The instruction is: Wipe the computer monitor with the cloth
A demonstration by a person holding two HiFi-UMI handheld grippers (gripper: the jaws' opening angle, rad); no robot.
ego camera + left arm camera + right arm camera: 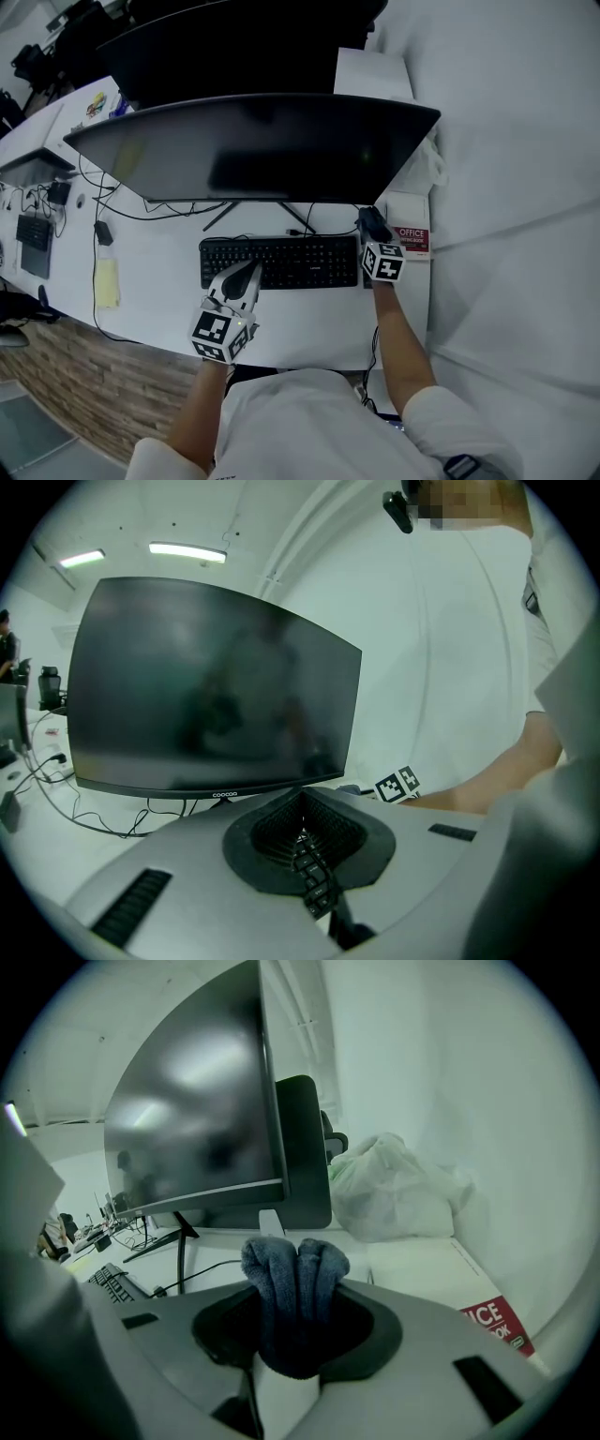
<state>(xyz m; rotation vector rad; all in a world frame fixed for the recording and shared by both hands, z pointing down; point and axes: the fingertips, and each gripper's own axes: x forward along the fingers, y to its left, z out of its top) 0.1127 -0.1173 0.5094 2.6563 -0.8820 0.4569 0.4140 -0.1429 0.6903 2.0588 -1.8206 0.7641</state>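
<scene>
A wide curved black monitor [253,150] stands switched off on the white desk [159,309], with a black keyboard [281,261] in front of it. My right gripper [368,223] hovers near the monitor's lower right corner, shut on a folded dark blue-grey cloth [293,1288] that sticks up between its jaws [295,1269]. The monitor's [197,1119] right edge is just ahead and to the left of it. My left gripper [247,274] hangs over the keyboard's left end, shut and holding nothing. From its view [302,803] the screen [206,686] faces it.
A white plastic bag [398,1190] and a red-and-white box [411,239] lie right of the monitor by the wall. A second dark monitor [234,37] stands behind. Cables [141,211], a yellow pad [106,283] and a black device [34,244] lie on the left.
</scene>
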